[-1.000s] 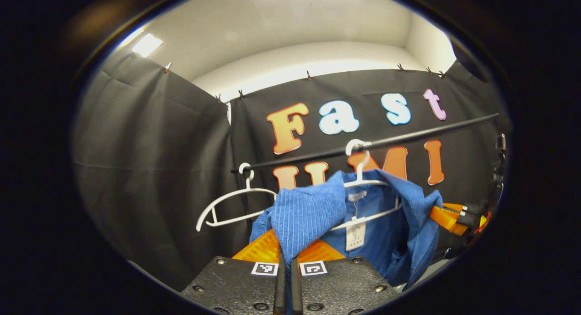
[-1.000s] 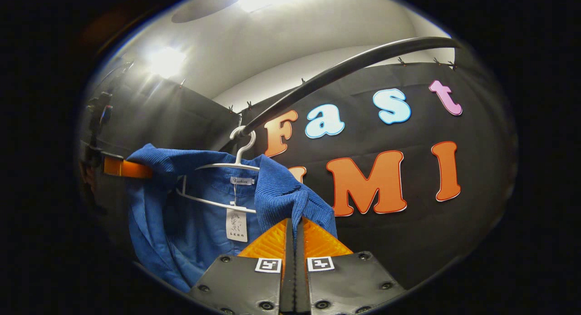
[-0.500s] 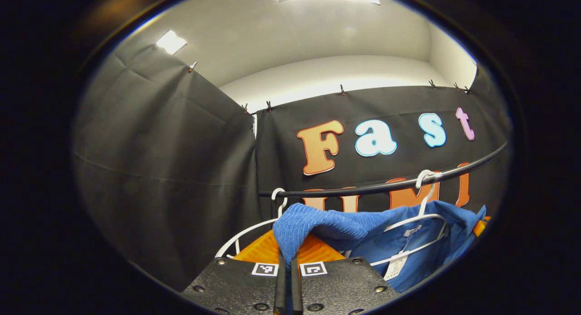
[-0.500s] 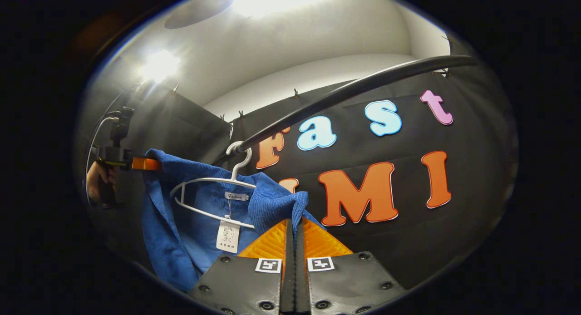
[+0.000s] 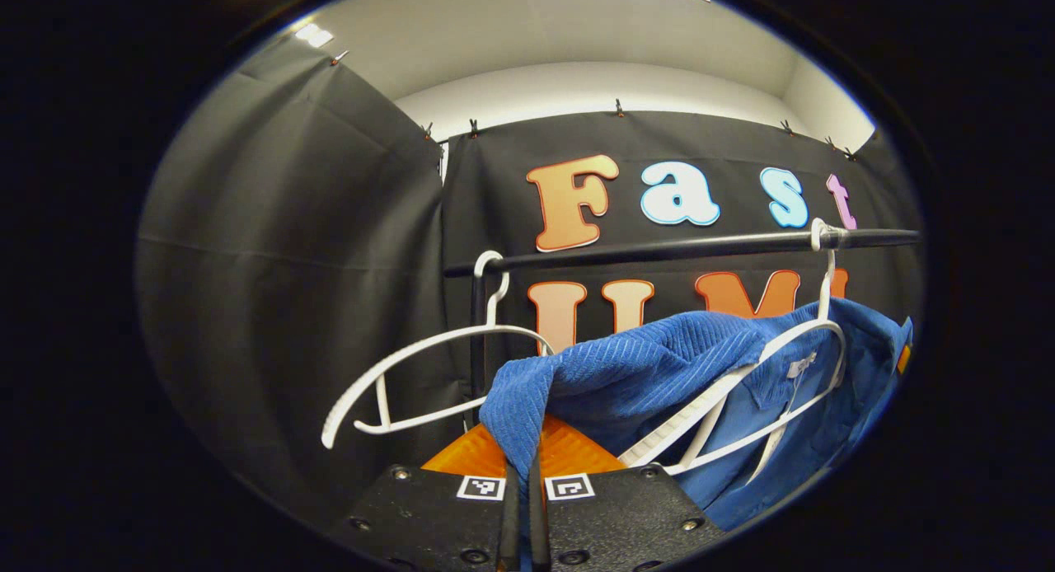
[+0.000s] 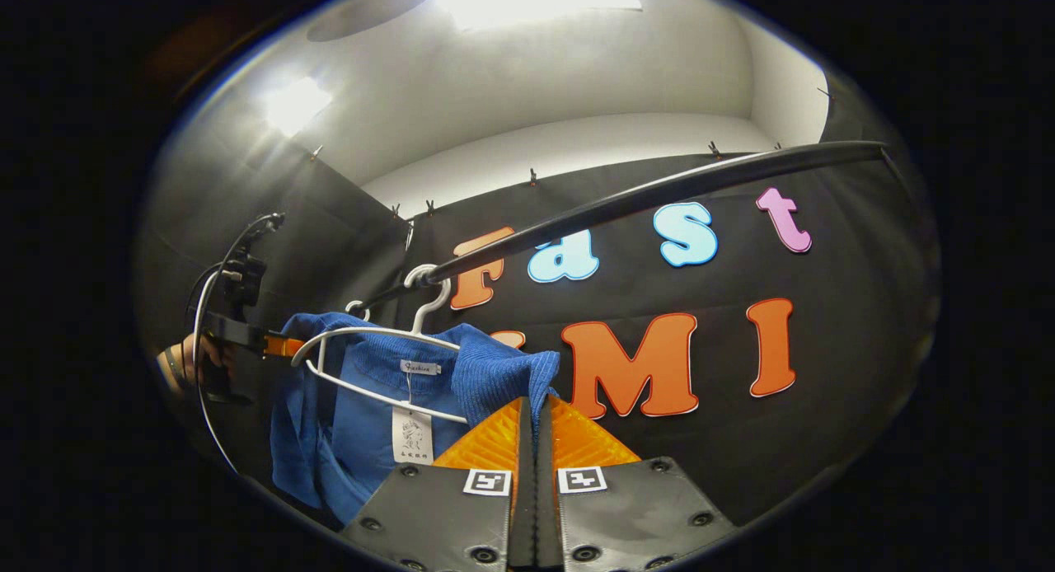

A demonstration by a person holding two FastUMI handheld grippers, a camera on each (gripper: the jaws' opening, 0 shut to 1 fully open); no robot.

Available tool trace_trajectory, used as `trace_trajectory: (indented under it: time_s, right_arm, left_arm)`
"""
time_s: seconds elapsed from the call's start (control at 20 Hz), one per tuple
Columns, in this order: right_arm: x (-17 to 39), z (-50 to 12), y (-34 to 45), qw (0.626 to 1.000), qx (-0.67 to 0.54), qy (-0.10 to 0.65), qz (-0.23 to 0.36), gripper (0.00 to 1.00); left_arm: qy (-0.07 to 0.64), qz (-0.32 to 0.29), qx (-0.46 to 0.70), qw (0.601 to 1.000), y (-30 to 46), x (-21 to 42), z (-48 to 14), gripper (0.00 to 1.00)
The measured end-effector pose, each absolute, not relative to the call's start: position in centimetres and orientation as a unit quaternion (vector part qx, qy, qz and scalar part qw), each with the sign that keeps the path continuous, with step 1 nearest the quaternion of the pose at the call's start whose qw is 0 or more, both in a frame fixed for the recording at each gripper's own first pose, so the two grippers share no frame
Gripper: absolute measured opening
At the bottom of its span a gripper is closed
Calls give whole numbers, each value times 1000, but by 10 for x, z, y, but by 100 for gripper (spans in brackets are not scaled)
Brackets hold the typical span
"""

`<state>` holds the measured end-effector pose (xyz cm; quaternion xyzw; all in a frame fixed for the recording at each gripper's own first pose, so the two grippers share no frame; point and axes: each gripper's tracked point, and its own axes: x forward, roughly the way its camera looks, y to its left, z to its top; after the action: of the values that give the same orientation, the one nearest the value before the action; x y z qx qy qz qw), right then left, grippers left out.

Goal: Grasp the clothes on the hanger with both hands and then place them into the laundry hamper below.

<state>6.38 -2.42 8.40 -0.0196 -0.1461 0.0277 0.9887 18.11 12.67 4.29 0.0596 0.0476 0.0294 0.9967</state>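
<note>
A blue ribbed garment (image 5: 659, 374) hangs on a white hanger (image 5: 742, 391) from a black rail (image 5: 659, 249). My left gripper (image 5: 519, 473) is shut on one shoulder of the garment, which folds over its orange fingers (image 5: 470, 457). In the right gripper view, my right gripper (image 6: 534, 424) is shut on the other shoulder of the garment (image 6: 494, 374), beside the hanger (image 6: 379, 341). Farther off in that view, the left gripper (image 6: 276, 344) and the hand (image 6: 185, 362) holding it pull the fabric off the hanger's end. The hamper is out of sight.
An empty white hanger (image 5: 412, 374) hangs from the rail's left end, near the rail's black upright post (image 5: 476, 333). The rail (image 6: 659, 197) crosses above the right gripper. Black cloth walls close in behind and to the left.
Both grippers have drawn the garment's shoulders outward, off the hanger's ends. The left gripper has tilted down and left, so the rail sits higher in its view. Both stay shut on the fabric.
</note>
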Motion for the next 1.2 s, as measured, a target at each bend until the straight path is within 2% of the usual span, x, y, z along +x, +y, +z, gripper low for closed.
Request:
trace_trajectory:
  time_s: [0.35, 0.7, 0.9, 1.0, 1.2]
  right_arm:
    - [71, 89, -45, 988, -18, -151, 6, 7]
    - [87, 94, -77, 986, -36, -158, -27, 7]
    - [103, 93, -100, 985, -38, -158, -58, 7]
    - [122, 78, -128, 985, -48, -137, -89, 7]
    - [132, 52, -172, 984, -42, -112, -129, 7]
  left_arm:
    - [102, 24, 40, 994, 129, 173, -29, 2]
    - [111, -8, 41, 993, 87, 142, -67, 5]
    - [107, -29, 37, 993, 62, 130, -74, 5]
    - [111, -38, 35, 992, 50, 126, -81, 7]
    - [124, -60, 26, 990, 25, 116, -95, 5]
